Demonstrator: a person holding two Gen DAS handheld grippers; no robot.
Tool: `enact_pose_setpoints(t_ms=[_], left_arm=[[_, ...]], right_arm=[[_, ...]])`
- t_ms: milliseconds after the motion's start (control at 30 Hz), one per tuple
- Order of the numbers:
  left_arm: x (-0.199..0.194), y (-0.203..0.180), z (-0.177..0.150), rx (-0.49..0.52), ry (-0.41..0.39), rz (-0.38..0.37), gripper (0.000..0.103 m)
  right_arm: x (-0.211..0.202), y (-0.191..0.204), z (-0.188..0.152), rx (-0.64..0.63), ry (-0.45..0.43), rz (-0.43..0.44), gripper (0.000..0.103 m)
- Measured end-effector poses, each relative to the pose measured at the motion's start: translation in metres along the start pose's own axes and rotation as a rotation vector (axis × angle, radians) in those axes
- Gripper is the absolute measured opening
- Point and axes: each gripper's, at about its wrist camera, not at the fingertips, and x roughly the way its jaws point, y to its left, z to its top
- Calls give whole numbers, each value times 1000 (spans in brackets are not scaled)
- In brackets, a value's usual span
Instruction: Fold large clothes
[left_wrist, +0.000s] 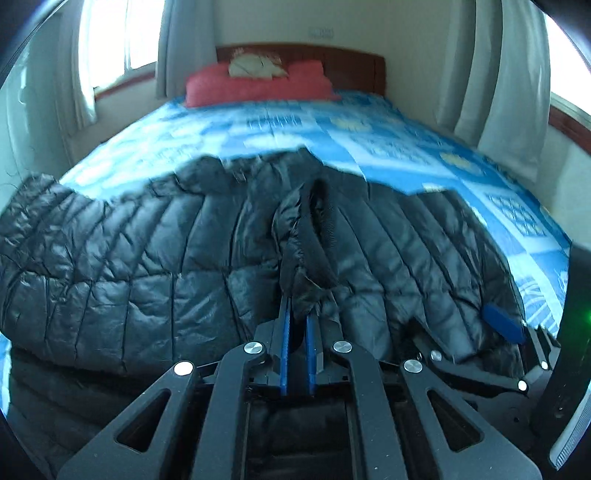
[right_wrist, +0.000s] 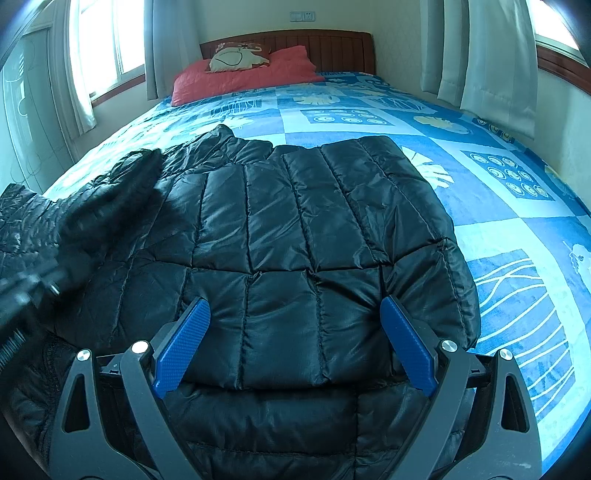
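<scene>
The black quilted down jacket (right_wrist: 295, 229) lies spread across the near half of the blue patterned bedspread (right_wrist: 498, 206), filling the lower centre of both views. The left gripper (left_wrist: 297, 314) has its blue-padded jaws nearly closed on a bunched ribbed edge of the jacket (left_wrist: 310, 236), apparently a cuff or hem, at frame centre. The right gripper (right_wrist: 295, 343) stands wide open, its pads astride a quilted panel, holding nothing.

Risks, as judged:
- The slick shell fabric may slip from the left grip, since only a narrow bunch is pinched.
- A one-sided lift may drag the whole garment and skew the fold, because the right gripper secures nothing.
- Puffy filling may spring a fold open.

The left view is blurred; contact detail is uncertain.
</scene>
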Motion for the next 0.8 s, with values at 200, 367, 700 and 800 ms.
enact_pose_setpoints(t_ms=[200, 367, 700, 800], left_arm=[[-23, 0, -2, -28, -43, -51, 70], [-51, 9, -5, -22, -68, -37, 70], [-119, 105, -39, -74, -163, 92, 70], [-133, 144, -47, -101, -191, 170, 70]], right_arm=[[0, 0, 0, 1, 1, 1, 93], [0, -2, 1, 7, 3, 8, 93], [-39, 17, 17, 85, -33, 144, 93], [-29, 50, 28, 58, 3, 194, 93]])
